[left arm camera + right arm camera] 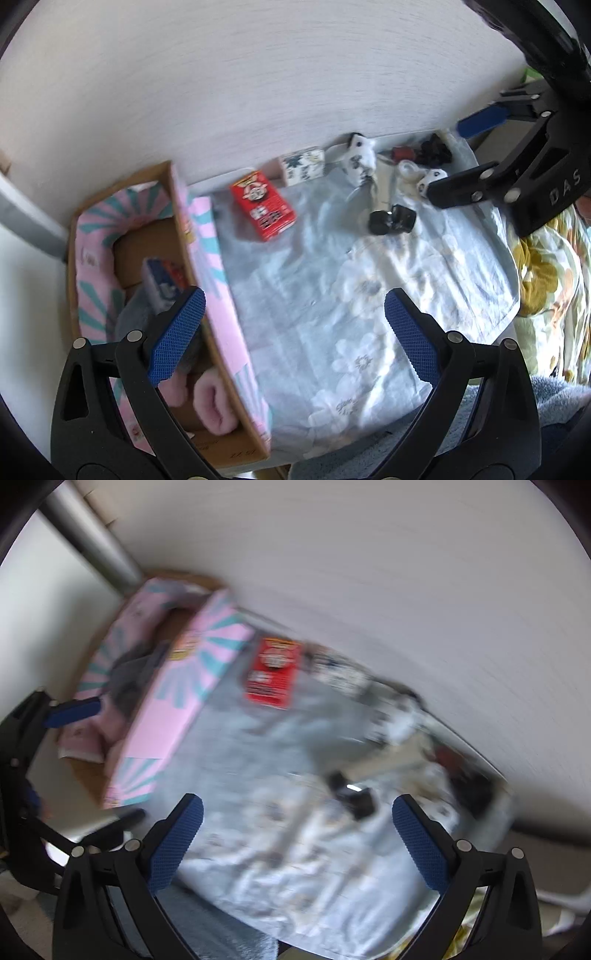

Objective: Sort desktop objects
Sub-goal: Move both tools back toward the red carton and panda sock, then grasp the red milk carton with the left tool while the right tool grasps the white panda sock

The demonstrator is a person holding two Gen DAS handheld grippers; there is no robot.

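Two grippers w/ black arms & blue bumpy pads are up over a table covered w/ a pale blue flowery cloth (369,295). The left gripper (293,334) has its fingers spread wide, nothing between them; it hangs over the left edge of the cloth, one pad above the box. The right gripper (297,840) is spread wide too, holding nothing, above the near middle of the cloth. In the left view it also shows at the far right corner, one blue pad sticking out by the wall. At the cloth's left edge sits an open brown cardboard box w/ pink & teal flaps (207,258). Inside it: a blue & white small pack (162,284), a grey soft thing and a pink fuzzy roll (214,406). On the cloth near the back edge lies a flat red carton w/ white print (264,205), just beside the box. Behind it, against the white wall (258,74), stands a white block w/ dark flower print (303,166). Next along the back is a white & black soft toy (360,157). Toward the back right corner are a small red thing (402,152), a black lumpy thing (436,149) & a white die w/ black dots (428,181). A black little dumbbell-like piece (393,219) lies apart from them, nearer mid cloth. The right view is blurry, so small things there are hard to tell.
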